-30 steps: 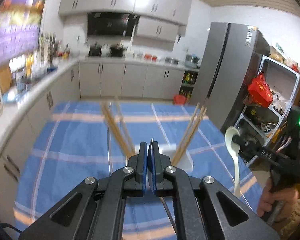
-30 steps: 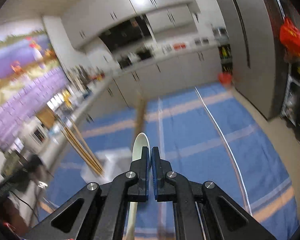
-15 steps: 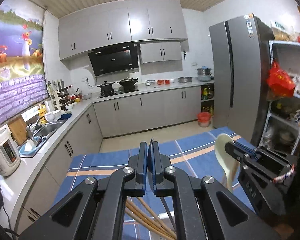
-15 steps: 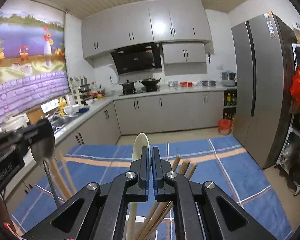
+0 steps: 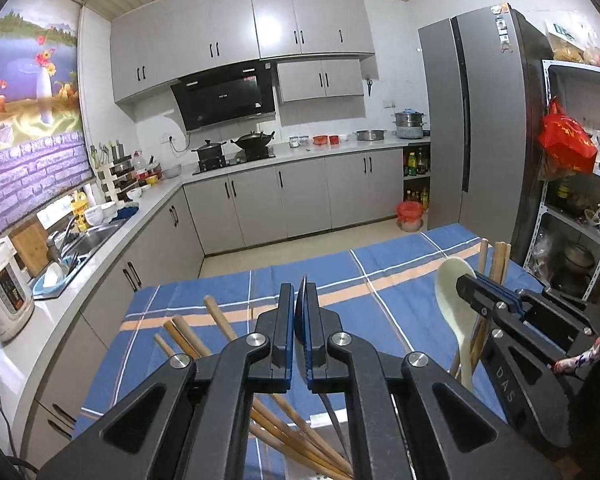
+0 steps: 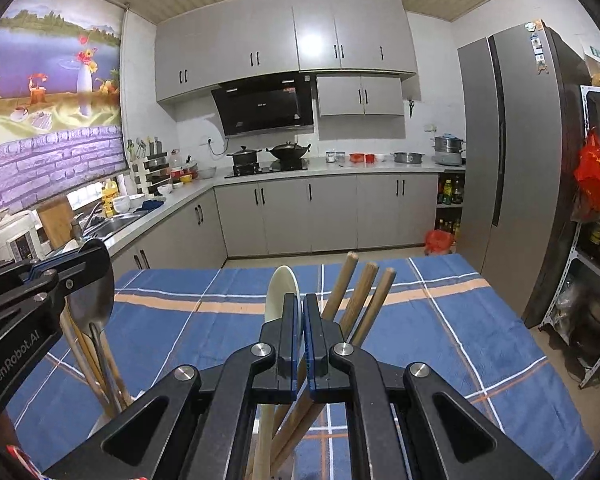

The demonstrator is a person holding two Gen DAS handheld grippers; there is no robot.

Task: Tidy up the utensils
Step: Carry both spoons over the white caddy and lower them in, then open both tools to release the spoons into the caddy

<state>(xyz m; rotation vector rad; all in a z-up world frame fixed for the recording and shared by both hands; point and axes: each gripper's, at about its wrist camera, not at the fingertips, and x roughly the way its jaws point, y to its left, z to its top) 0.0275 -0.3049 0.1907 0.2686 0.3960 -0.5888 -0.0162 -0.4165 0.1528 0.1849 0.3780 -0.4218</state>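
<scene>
In the left wrist view, the kitchen counter (image 5: 48, 320) runs down the left edge with a white rice cooker (image 5: 4, 292) at mid-left. Lower left of centre, a bundle of wooden chopsticks (image 5: 220, 322) slants up from behind the gripper body over the blue plaid tablecloth (image 5: 340, 276). At bottom centre the left gripper (image 5: 300, 320) has its jaws pressed onto the thin edge of a metal spoon (image 5: 301, 308): the dark bowl edge pokes up just above the pads and the handle drops below them towards the bottom of the frame. At right, the right gripper (image 5: 474, 284) reaches in from the edge, jaws pinched on a cream ceramic spoon (image 5: 456, 292), whose bowl stands upright just left of the jaw tips. More chopsticks rise right behind that spoon.

In the right wrist view, the left gripper (image 6: 82, 262) enters from the left edge, clamped at the top of the metal spoon (image 6: 94, 300); the grey bowl hangs below the jaw tips and the handle runs down among wooden chopsticks at lower left. At bottom centre the right gripper (image 6: 302, 320) is closed on the cream ceramic spoon (image 6: 280, 292): the bowl shows above and left of the pads, the handle goes straight down beneath them. Three chopsticks (image 6: 356, 296) fan up just right of the jaws. A grey refrigerator (image 6: 516, 168) fills the right side.
</scene>
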